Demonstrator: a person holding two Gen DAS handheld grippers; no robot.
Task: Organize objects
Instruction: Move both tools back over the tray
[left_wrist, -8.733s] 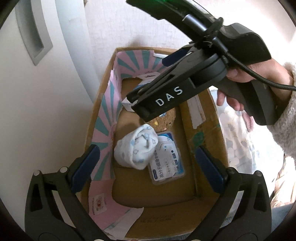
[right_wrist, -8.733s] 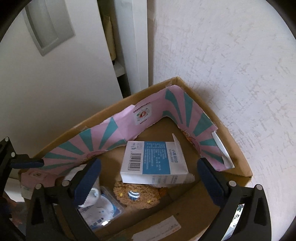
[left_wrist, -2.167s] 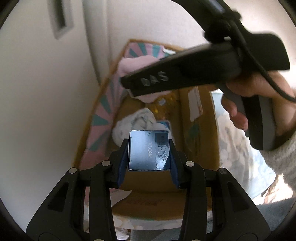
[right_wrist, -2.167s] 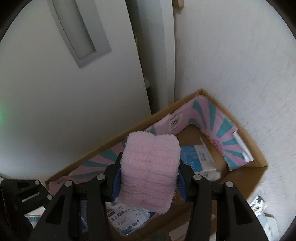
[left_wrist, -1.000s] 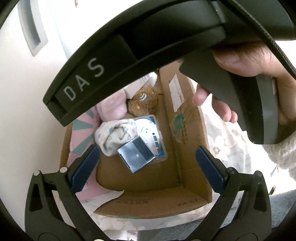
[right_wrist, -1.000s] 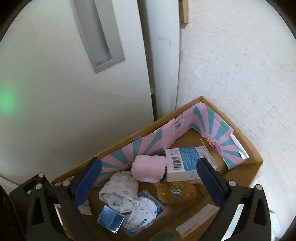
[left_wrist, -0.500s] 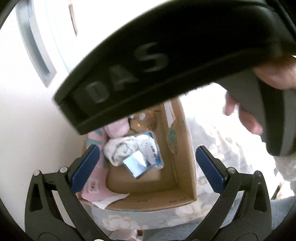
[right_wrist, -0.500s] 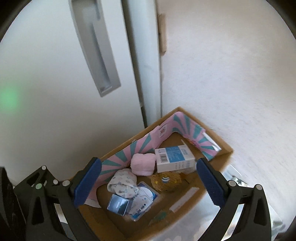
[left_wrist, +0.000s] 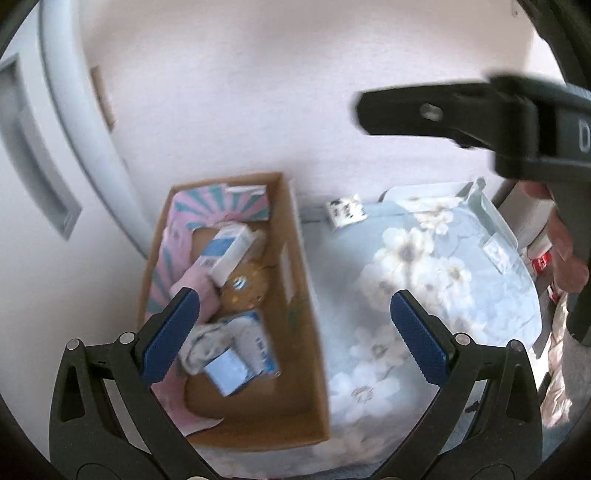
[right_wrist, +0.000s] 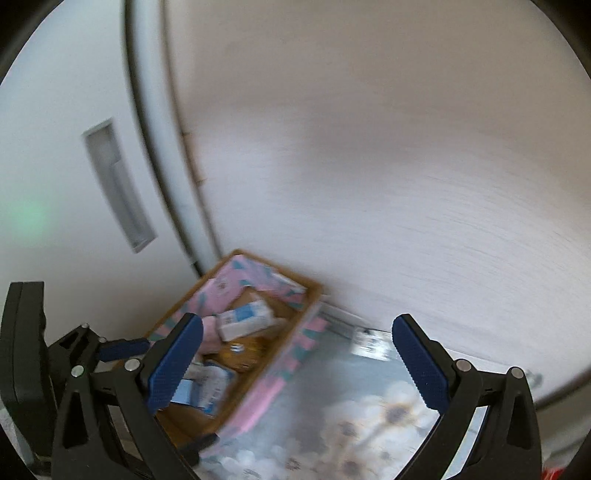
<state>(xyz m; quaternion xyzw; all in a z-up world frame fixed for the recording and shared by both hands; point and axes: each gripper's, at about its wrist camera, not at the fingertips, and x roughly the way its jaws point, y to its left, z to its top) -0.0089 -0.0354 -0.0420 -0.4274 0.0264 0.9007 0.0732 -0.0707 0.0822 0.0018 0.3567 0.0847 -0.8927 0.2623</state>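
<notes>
A cardboard box (left_wrist: 303, 314) with a pink and teal liner stands against the wall. In it lie a blue and white carton (left_wrist: 229, 254), a pink fluffy cloth (left_wrist: 192, 288), a brown plush (left_wrist: 245, 288), a white patterned cloth (left_wrist: 201, 350), a blue packet (left_wrist: 258, 347) and a small silvery box (left_wrist: 227, 373). My left gripper (left_wrist: 293, 336) is open and empty, high above the box. My right gripper (right_wrist: 297, 360) is open and empty, high above the box (right_wrist: 295, 317) and to its right; it also shows in the left wrist view (left_wrist: 461, 110).
A pale blue floral cloth (left_wrist: 424, 295) covers the surface right of the box. A white cabinet door with a recessed handle (right_wrist: 118, 184) stands left of the box. A white wall (right_wrist: 369, 166) rises behind. A small white patterned item (left_wrist: 345, 212) lies by the wall.
Both grippers have risen and pulled back to the right, so the box looks smaller and sits lower left. The floral cloth has come into view. Both stay open.
</notes>
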